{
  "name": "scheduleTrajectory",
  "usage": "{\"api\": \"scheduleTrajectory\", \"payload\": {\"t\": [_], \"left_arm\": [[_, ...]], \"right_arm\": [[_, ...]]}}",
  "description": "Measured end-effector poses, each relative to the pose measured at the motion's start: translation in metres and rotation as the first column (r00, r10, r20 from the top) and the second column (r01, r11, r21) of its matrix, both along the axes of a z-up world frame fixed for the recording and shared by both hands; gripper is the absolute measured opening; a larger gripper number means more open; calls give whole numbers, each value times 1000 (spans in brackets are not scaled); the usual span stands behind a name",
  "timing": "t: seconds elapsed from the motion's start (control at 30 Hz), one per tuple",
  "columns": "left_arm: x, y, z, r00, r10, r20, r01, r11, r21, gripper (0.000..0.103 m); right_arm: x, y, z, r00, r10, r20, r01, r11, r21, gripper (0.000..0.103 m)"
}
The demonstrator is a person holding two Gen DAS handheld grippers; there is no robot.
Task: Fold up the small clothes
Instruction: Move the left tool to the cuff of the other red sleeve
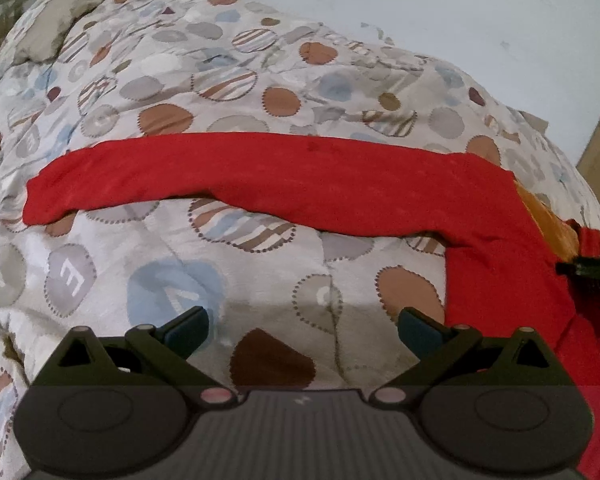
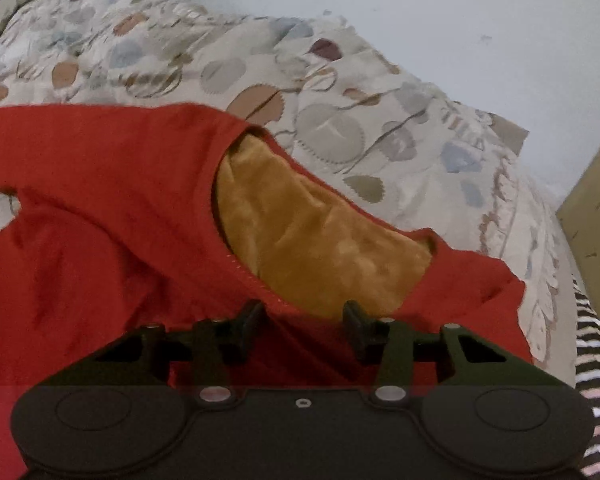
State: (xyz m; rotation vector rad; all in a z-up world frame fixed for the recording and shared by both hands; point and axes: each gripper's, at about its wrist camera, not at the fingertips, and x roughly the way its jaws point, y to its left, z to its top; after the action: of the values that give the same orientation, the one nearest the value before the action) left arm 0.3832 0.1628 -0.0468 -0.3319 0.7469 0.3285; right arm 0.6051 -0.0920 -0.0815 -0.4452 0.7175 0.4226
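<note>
— Where's the red garment (image 1: 284,176)?
— Spread on the spotted quilt (image 1: 172,80), one long soft sleeve ahead of the left gripper (image 1: 302,326), jaws spread, empty.
— And the right gripper (image 2: 304,322)?
— Jaws apart over the fuzzy mustard lining (image 2: 320,236).

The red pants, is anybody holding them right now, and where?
No. The red pants lie loose on the patterned bedspread. The left hand-held gripper is open over bare bedspread; the right hand-held gripper is open at the waist, not clamped.
</note>
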Motion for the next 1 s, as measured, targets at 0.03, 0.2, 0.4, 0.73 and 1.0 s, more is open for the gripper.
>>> {"api": "scheduleTrajectory", "payload": {"t": [0.03, 0.2, 0.4, 0.73, 1.0], "left_arm": [[0, -2, 1, 1000, -2, 1, 2, 1000, 5, 103], [-2, 5, 5, 999, 27, 20, -27, 1000, -8, 103], [4, 44, 12, 991, 126, 50, -125, 992, -19, 103], [-4, 121, -10, 891, 443, 99, -410, 880, -240, 103], [-17, 172, -33, 750, 636, 182, -538, 747, -390, 103]], "right_arm": [[2, 1, 0, 1000, -2, -8, 2, 1000, 12, 17], [3, 10, 10, 998, -23, 60, 23, 1000, 8, 1], [5, 22, -6, 996, -47, 72, 49, 998, -36, 3], [-37, 6, 27, 983, -120, 141, 95, 981, 171, 75], [-127, -2, 61, 992, -25, 125, -21, 935, 354, 96]]}}
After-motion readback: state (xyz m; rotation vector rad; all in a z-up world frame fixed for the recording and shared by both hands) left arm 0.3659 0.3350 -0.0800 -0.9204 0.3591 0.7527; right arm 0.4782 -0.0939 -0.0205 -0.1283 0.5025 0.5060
